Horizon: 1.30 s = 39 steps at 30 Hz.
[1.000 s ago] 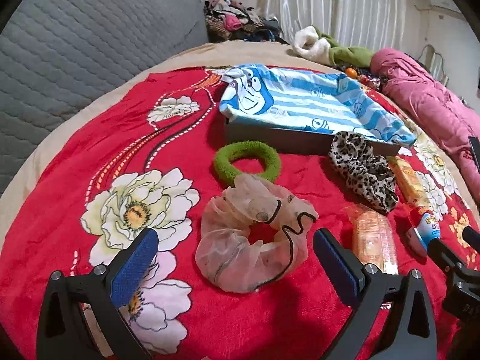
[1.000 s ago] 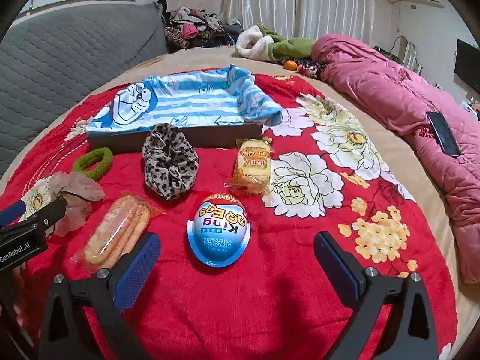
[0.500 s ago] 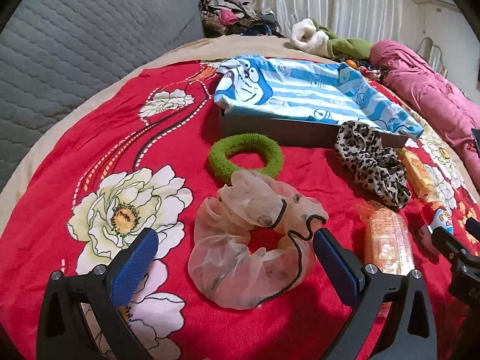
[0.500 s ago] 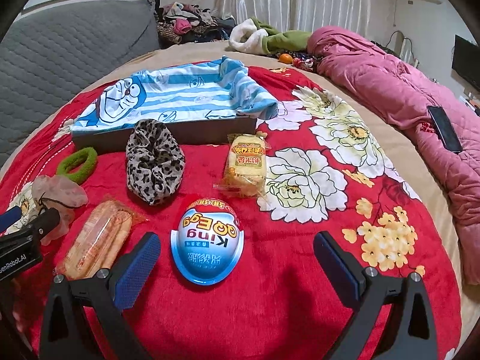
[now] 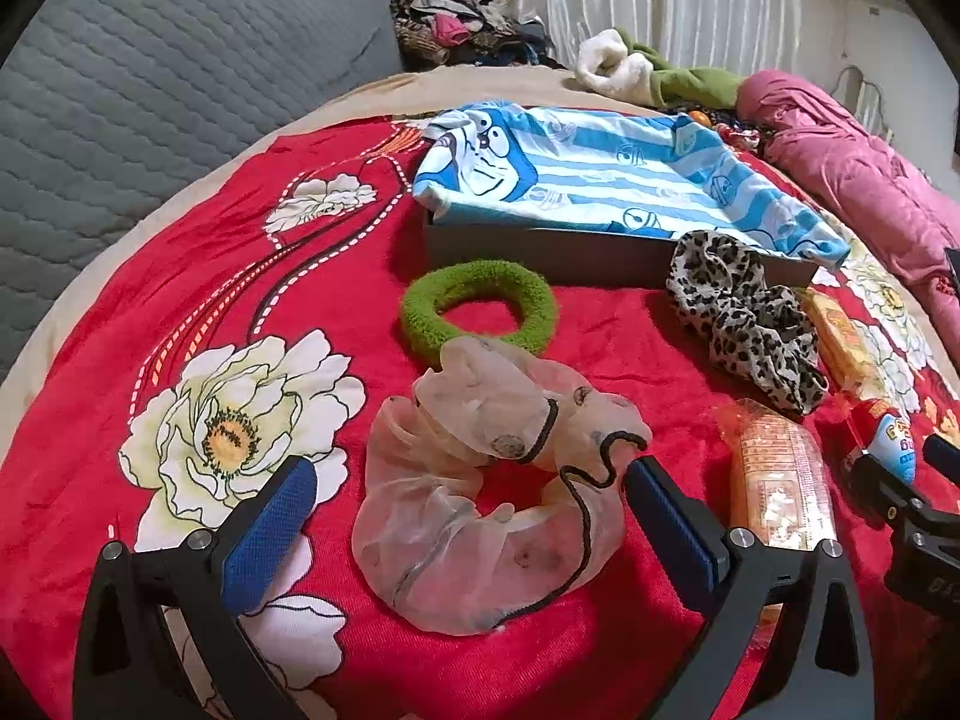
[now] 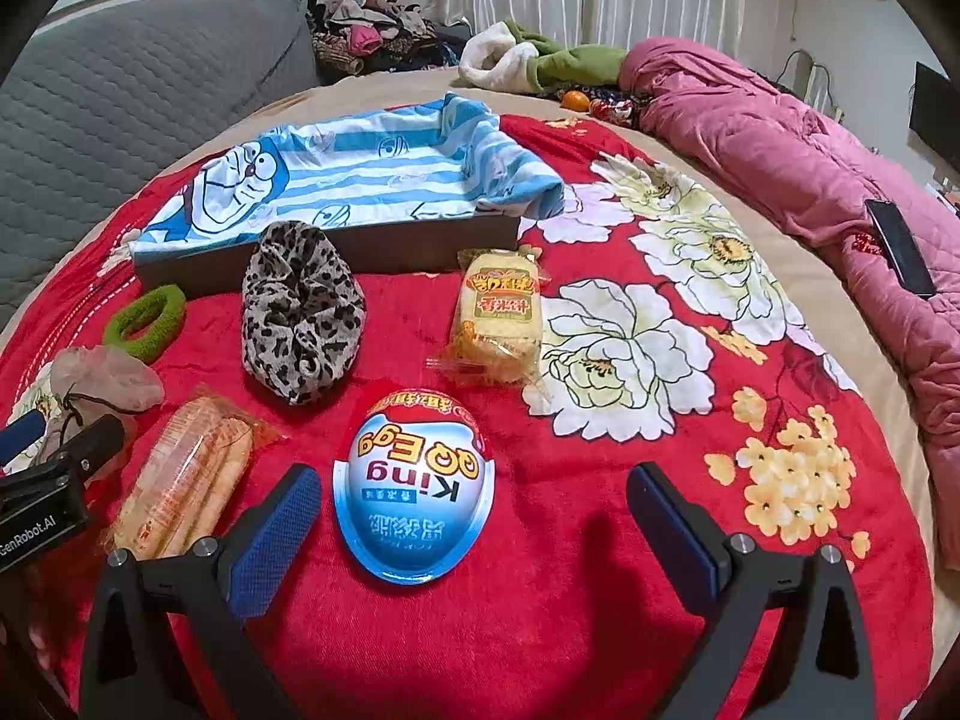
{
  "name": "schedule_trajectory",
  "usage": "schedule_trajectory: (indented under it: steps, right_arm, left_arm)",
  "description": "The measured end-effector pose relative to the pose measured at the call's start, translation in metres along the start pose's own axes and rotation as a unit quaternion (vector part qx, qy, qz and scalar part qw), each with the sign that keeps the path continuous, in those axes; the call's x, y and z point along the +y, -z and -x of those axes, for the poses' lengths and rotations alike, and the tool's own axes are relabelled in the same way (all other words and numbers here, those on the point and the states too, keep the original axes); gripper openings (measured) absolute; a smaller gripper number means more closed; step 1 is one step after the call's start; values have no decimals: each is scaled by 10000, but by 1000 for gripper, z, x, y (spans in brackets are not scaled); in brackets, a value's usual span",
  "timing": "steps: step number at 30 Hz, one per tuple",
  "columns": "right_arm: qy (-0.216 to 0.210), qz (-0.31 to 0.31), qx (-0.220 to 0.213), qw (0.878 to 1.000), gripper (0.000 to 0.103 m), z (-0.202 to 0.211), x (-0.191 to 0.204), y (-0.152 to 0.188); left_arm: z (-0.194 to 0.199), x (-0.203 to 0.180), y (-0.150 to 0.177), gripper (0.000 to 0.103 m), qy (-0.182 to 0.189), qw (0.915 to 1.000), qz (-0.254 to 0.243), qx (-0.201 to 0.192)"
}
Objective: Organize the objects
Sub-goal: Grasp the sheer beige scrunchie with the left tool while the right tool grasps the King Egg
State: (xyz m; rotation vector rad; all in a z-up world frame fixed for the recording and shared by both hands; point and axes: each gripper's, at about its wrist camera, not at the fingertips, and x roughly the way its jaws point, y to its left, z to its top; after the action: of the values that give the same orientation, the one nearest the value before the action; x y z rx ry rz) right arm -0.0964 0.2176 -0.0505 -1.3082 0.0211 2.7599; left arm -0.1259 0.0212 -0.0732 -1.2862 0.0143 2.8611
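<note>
Left gripper spread wide, blue-padded fingers on either side of a sheer pale-pink ruffled scrunchie with a thin black trim, pads apart from the fabric, nothing pinched. Scrunchie flat on the red blanket printed with large white flowers. Just beyond it, touching or overlapping its far edge, a fuzzy green ring-shaped hair tie. Behind that, a shallow dark rectangular box lined with a blue-and-white striped cartoon-cat cloth, cloth draped over the rim. Leopard-print fabric scrunchie to the right, close against the box's front wall. Clear packet of orange biscuit sticks just right of the left gripper's right finger.

Right gripper likewise spread wide, holding nothing. Between its fingers, nearer the left one, a blue-and-white egg-shaped plastic pack printed "King QQ Egg", lying flat on the blanket, not touched by either pad. Yellow wrapped snack cake in clear film beyond the egg, near the box's front right corner. Biscuit packet to the left of the egg, leopard scrunchie behind both. Crumpled pink quilt along the right side of the bed, a black phone-like slab lying on it. Grey quilted headboard at far left.
</note>
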Motion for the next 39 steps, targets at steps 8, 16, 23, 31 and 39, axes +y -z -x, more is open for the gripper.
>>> schedule_trajectory:
  steps: [8,16,23,31,39]
  right_arm:
    - [-55,-54,110,9999,93,-9,0,0]
    - [-307,-127,199,9993,74,-12,-4,0]
    - [-366,-29,246,9990,55,-11,1,0]
    - [-436,33,227,9988,50,-8,4,0]
    - [-524,103,117,9985,50,1,5,-1]
  left_arm:
    - [-2,-3,2,83,82,9999,-109,95]
    - [-5,-4,4,63,155,9994,-122,293]
    - [-4,-3,5,40,471,9978,-169,434]
    - [-2,-6,7,23,655,9961,-246,535]
    - [4,-6,5,13,730,9963,-137,429]
